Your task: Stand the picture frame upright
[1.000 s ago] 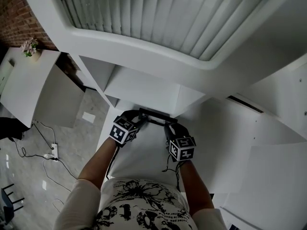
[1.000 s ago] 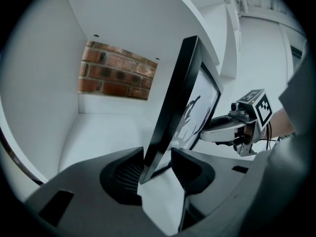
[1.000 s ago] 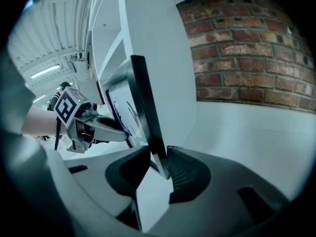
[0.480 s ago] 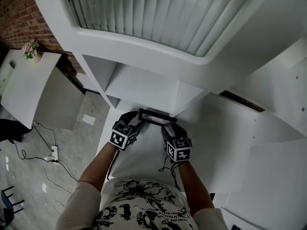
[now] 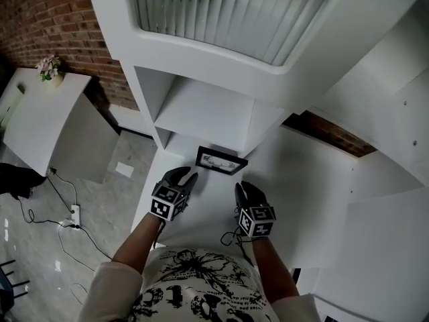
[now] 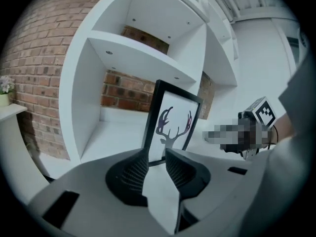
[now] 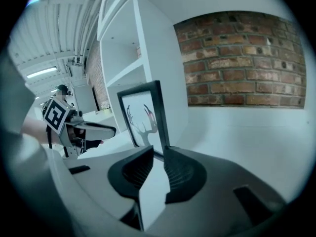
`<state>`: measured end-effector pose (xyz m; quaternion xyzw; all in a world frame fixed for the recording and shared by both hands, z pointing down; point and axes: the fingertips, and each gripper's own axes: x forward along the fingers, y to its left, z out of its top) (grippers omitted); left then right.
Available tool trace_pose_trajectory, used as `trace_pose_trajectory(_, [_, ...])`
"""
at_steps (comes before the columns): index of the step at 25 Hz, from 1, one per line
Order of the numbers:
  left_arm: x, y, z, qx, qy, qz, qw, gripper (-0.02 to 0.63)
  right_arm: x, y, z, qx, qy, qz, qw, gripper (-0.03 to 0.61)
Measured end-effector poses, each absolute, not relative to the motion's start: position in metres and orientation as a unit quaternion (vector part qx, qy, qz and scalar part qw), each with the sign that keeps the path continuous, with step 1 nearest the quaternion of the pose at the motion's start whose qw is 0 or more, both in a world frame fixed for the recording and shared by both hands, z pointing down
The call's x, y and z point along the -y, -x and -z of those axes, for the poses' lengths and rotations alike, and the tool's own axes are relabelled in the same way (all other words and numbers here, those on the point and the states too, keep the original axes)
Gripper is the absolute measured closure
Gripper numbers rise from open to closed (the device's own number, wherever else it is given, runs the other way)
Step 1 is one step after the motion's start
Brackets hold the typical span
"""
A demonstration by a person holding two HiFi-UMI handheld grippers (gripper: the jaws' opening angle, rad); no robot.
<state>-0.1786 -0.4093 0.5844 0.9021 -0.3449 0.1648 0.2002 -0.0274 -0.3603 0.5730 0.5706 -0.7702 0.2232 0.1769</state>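
Well, gripping nothing now: left tool (image 5: 186, 177) and right tool (image 5: 242, 190) both loose, jaws just narrowing on empty air. Backed off from frame (image 5: 221, 161), standing upright alone on surface (image 5: 201, 210) under shelves (image 5: 201, 116). Could still topple from a stray bump. Earlier, had both tools right at its edges.

Smooth, matt white paint all over the tall white shelf unit (image 5: 201, 113). On its lower shelf, a thin black picture frame (image 5: 220, 160): smooth dark moulding around flat white paper printed with a dark antler silhouette. Behind the unit, rough, matt red-brown brick wall (image 5: 60, 19) with pale mortar. Left of the unit, glossy, marbled grey floor tiles (image 5: 40, 260). Below the unit, soft white printed cloth shirt (image 5: 194, 287).
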Motion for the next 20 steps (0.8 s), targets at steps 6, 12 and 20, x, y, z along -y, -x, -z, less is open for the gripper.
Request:
trace_pose_trajectory(6, [0.38, 0.184, -0.546, 0.364, -0.905, -0.095, 0.198, 0.607, 0.329, 0.037, -0.537, 0.787, -0.573, -0.165, 0.158, 0.571])
trace_pose_trajectory(12, [0.352, 0.185, -0.508, 0.364, -0.911, -0.066, 0.185, 0.607, 0.3, 0.066, -0.493, 0.821, -0.54, -0.072, 0.172, 0.572])
trace_pose_trajectory(20, [0.32, 0.163, -0.448, 0.313, -0.943, -0.052, 0.098, 0.607, 0.282, 0.061, -0.458, 0.818, -0.552, -0.037, 0.155, 0.574])
